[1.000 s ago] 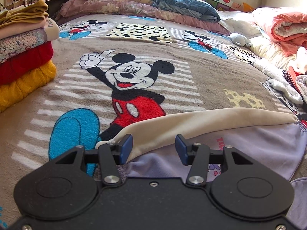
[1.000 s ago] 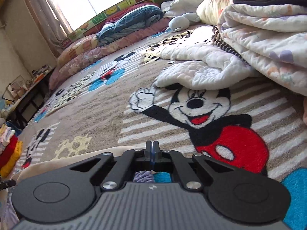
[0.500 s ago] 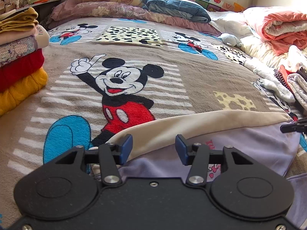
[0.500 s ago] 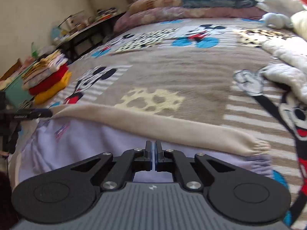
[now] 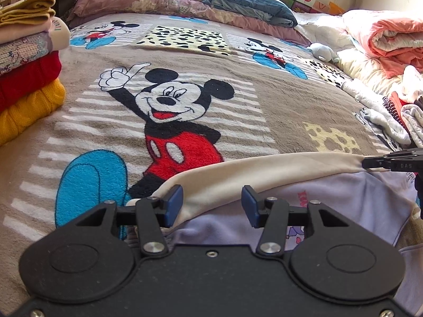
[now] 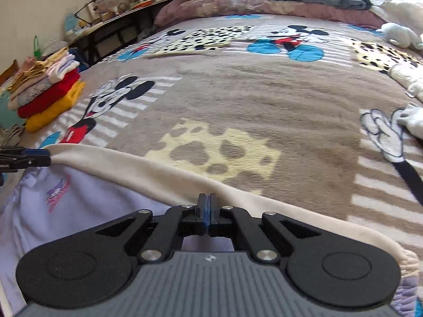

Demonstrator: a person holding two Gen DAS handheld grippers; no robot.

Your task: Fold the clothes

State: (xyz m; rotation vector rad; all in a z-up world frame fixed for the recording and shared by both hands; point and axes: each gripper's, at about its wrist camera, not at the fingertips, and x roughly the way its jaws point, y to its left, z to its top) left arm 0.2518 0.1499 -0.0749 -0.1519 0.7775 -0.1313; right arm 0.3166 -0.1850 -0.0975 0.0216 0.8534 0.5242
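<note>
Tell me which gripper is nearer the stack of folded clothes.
Left. The left gripper sits just right of the stack of folded clothes; the right gripper is farther right along the lavender garment's beige edge.

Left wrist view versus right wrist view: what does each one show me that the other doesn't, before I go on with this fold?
Only the left wrist view shows the open left gripper over the lilac garment's cream lining and the orange quilt. Only the right wrist view shows the shut right gripper at the cream edge and the cluttered desk. Both show the garment, the folded stack and the Mickey blanket.
</note>
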